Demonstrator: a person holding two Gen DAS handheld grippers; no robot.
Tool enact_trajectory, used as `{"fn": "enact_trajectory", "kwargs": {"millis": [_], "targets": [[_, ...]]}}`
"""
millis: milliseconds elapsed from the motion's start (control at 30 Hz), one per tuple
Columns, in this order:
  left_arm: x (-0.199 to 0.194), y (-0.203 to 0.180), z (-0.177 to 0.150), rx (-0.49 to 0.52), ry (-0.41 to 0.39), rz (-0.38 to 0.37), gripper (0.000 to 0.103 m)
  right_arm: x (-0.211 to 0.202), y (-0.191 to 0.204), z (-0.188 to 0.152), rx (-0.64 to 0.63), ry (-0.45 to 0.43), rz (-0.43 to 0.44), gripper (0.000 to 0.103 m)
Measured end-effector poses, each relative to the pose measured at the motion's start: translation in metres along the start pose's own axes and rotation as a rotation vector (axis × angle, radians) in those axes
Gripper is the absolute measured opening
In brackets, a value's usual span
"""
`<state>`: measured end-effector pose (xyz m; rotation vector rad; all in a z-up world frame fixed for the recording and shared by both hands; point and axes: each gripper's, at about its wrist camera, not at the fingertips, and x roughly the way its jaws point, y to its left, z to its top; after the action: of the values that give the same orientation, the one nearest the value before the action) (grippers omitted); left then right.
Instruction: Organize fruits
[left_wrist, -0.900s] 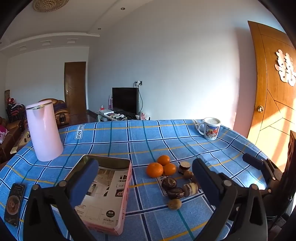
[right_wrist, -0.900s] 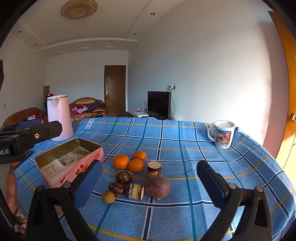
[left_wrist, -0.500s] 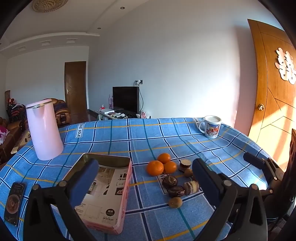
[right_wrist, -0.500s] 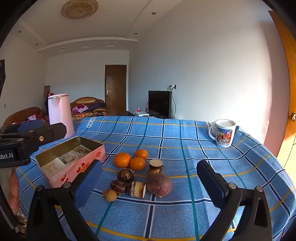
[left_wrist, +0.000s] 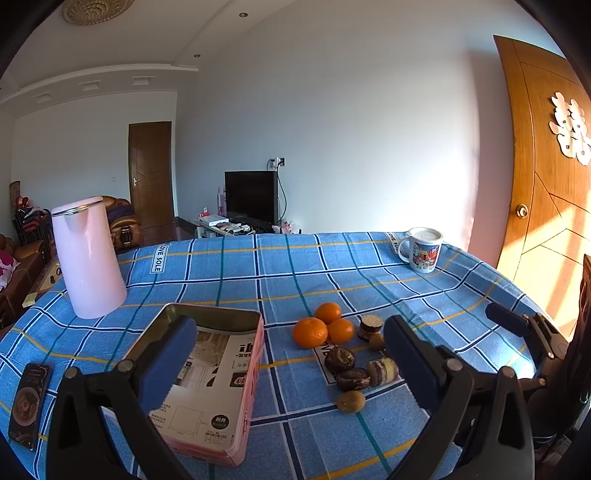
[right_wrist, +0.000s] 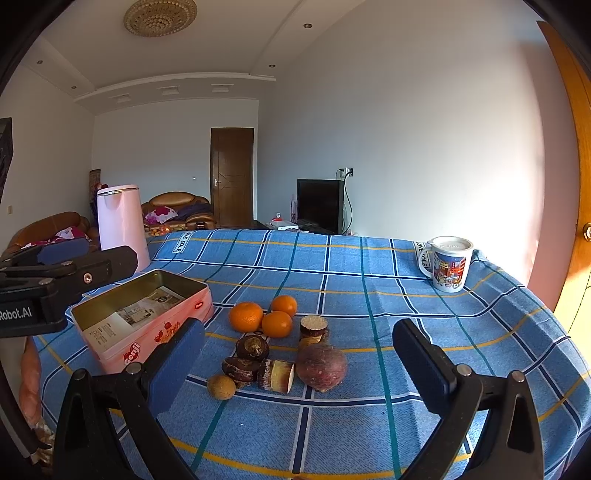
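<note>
Now right gripper (right_wrist: 295, 365) nearer fruit than before, fingers apart; left gripper (left_wrist: 288, 354) fingers apart. Three oranges (right_wrist: 245, 316) at 12 o'clock of purple fruit (right_wrist: 321, 367); one tin (right_wrist: 140, 314).

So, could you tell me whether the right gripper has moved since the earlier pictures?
Yes. The right gripper has eased back and left: the mug sits further right and the fruit higher in its view.

Phone (left_wrist: 27, 400) screen — too small to read.
</note>
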<state>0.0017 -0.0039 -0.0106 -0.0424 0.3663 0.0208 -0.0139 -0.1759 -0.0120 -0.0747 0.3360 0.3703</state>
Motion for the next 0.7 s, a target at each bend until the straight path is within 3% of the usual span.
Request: {"fn": "enact_trajectory", "kwargs": {"millis": [700], "targets": [[0.0004, 0.0001, -0.0035, 0.002, 0.006, 0.004, 0.103, 0.0008, 0.0017, -0.0049, -0.001, 0.014, 0.008, 0.102]]}}
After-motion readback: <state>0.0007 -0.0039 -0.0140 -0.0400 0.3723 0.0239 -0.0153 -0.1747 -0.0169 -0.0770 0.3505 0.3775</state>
